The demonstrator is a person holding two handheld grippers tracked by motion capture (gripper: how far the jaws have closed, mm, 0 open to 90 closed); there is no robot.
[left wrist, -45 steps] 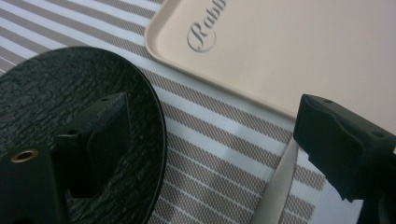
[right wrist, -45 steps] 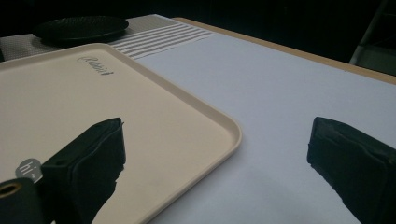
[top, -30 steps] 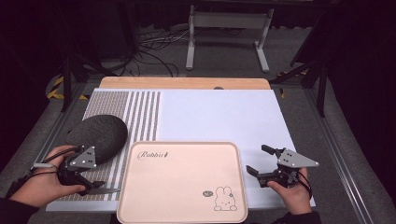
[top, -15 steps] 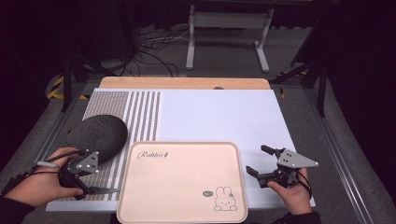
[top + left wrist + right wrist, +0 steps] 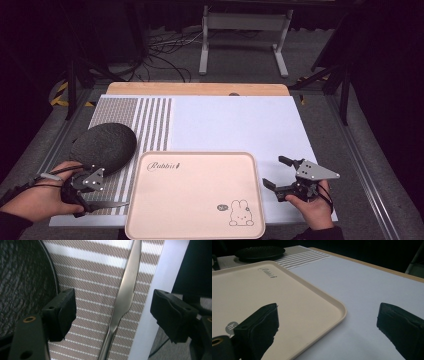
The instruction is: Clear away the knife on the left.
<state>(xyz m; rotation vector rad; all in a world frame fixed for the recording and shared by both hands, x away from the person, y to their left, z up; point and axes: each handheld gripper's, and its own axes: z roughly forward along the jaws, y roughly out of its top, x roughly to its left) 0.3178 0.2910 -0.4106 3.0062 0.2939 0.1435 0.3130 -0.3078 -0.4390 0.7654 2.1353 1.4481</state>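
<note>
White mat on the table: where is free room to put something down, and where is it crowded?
Free: the white mat between the striped placemat, the wooden edge and the pink tray; the tray itself is bare too. Crowded: the near left, with the dark plate, the knife and the left gripper.

- Pale pink tray with a small white rabbit drawing and "Rabbit" lettering.
- Dark grey, rough-textured plate just left of the tray.
- Mat: plain white beyond the tray, beige-and-white stripes by the plate.
- Silver knife on the stripes.
</note>
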